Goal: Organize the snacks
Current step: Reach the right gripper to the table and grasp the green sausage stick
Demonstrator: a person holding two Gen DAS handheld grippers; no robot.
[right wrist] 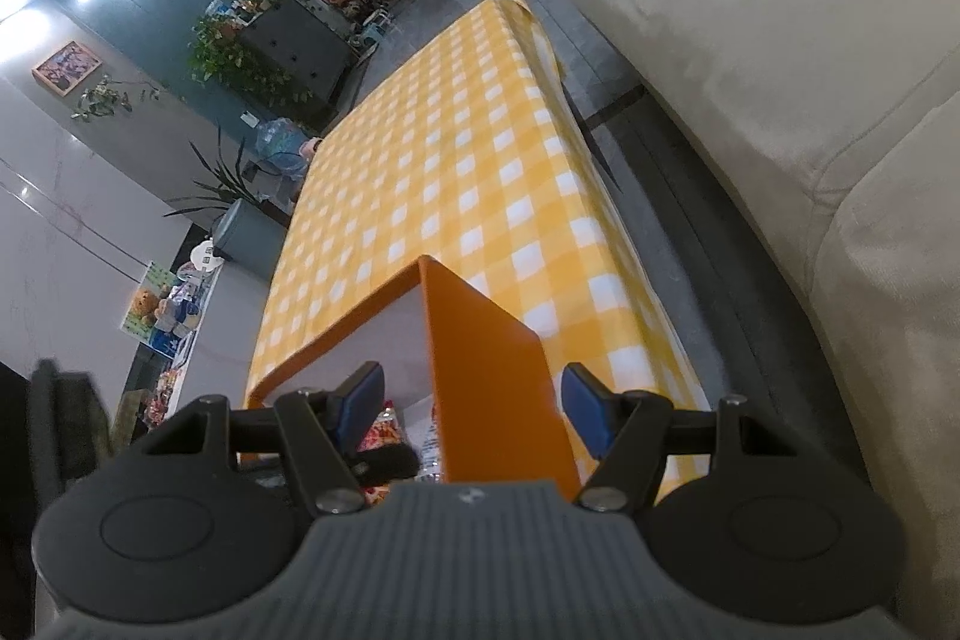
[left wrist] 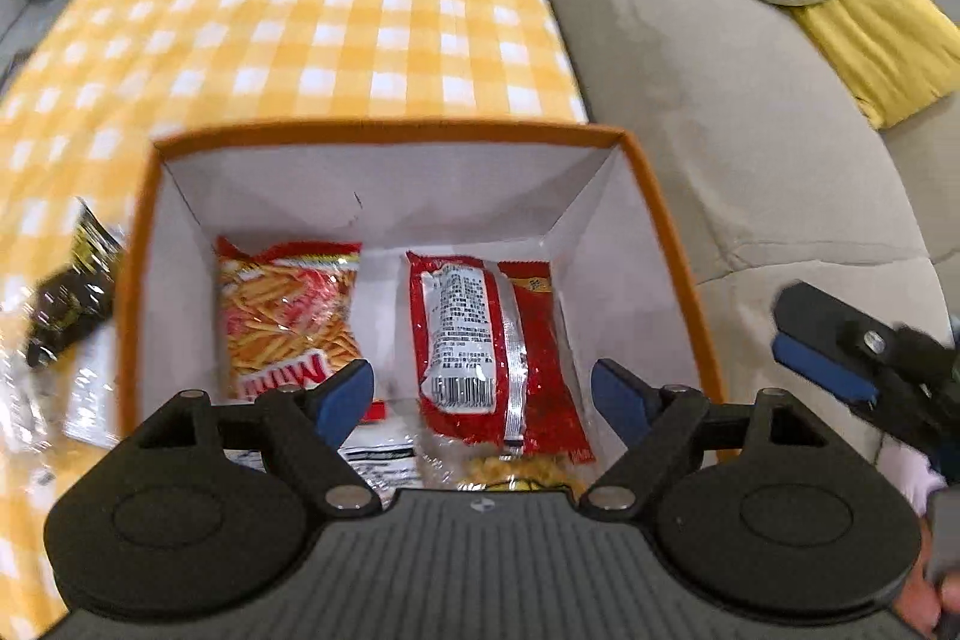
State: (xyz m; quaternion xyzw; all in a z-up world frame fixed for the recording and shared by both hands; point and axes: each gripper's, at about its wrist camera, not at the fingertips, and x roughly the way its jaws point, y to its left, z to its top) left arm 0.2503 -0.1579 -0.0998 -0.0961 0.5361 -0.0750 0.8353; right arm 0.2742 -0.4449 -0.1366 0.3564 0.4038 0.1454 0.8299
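Left gripper (left wrist: 483, 397) spread, empty, over orange box (left wrist: 384, 133). Right gripper (right wrist: 471, 412) spread, straddling box wall. Red packet (left wrist: 480, 334) inside at 12 o'clock, fries packet (left wrist: 285, 316) at 11. Dark packet (left wrist: 72, 292) outside at 9: probably light, crinkly, slippery; pinch crimped edge.

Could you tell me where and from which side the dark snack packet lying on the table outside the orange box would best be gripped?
The dark snack packet lies flat on the checked table, left of the orange box. Probably best: come from above with the open left gripper and pinch its crimped upper end, where the foil is thin enough for the jaws to close on.
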